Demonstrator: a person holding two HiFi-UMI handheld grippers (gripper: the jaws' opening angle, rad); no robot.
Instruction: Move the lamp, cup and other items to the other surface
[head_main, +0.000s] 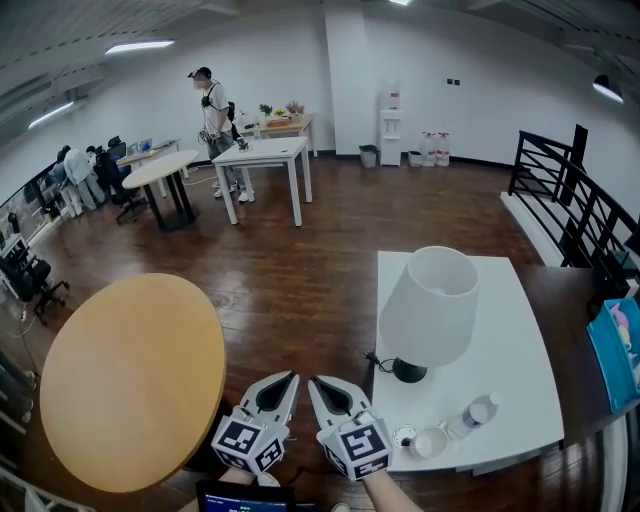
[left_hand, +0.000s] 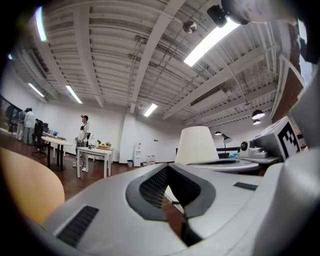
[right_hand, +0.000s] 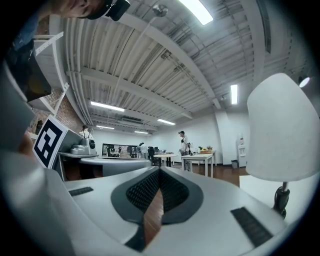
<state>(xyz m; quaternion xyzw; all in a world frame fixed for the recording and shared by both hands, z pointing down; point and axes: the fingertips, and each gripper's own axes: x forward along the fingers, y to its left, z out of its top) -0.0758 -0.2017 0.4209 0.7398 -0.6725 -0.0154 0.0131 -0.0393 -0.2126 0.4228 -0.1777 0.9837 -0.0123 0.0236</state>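
Note:
A table lamp with a white shade and black base stands on the white rectangular table; its shade shows in the left gripper view and the right gripper view. Near that table's front edge lie a white cup, a small round lid and a clear bottle on its side. My left gripper and right gripper hover side by side between the two tables, both shut and empty, short of the white table's left edge.
A round wooden table stands at the lower left. A dark shelf with a blue book adjoins the white table on the right, beside a black railing. More tables and people are far back in the room.

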